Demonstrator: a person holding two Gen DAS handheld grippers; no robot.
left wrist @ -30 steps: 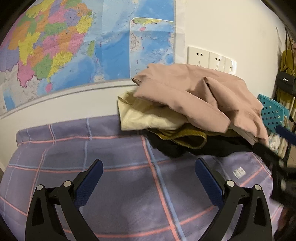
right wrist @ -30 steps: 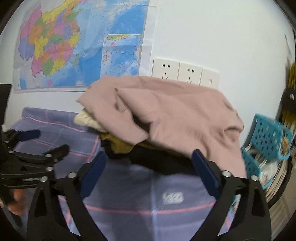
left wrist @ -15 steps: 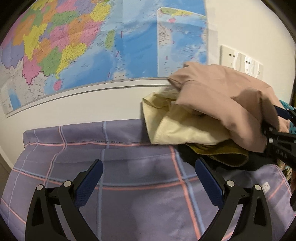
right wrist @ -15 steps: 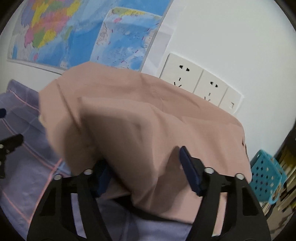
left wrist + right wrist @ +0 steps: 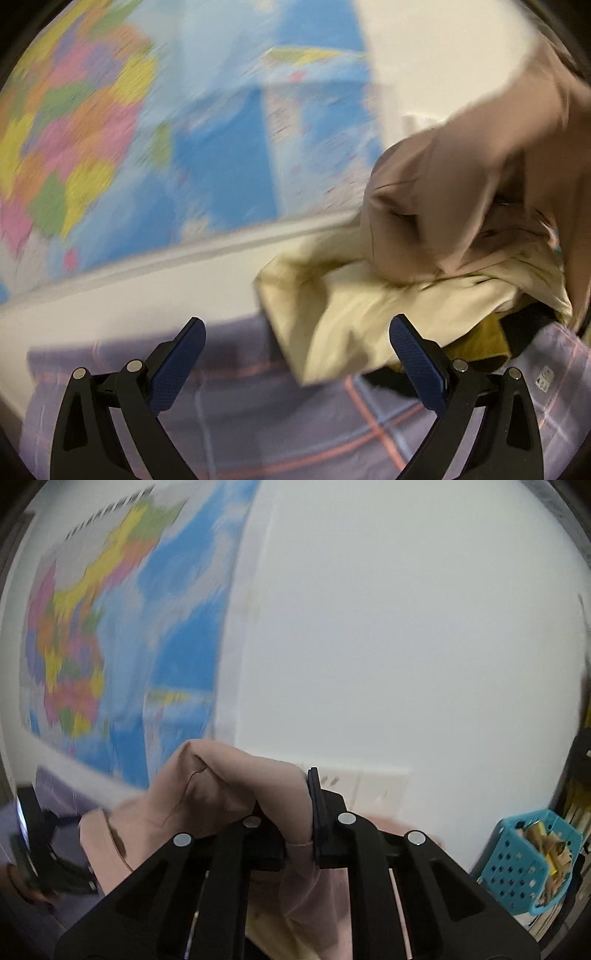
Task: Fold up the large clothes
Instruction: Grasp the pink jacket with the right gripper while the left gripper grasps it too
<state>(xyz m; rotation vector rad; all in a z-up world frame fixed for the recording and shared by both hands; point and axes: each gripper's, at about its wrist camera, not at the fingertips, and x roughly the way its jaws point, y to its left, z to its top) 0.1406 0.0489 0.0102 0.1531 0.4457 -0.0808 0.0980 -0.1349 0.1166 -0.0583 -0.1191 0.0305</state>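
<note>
Our left gripper [image 5: 297,345] has matte black plastic arms with triangular cut-outs, round silver screw heads at the joints, and dark blue pads [image 5: 415,363] with a fine dimpled texture. Our right gripper [image 5: 299,823] is built the same: black ribbed arms, four silver screws [image 5: 346,818] in a row, thin dark fingers seen edge-on.

The pink garment [image 5: 480,177] is bunched up and lifted off the pile, pinched near one fold. Under it a pale yellow piece [image 5: 354,314] lies rumpled on the purple plaid sheet [image 5: 332,424], with mustard [image 5: 480,345] and black [image 5: 524,328] clothes below.
</note>
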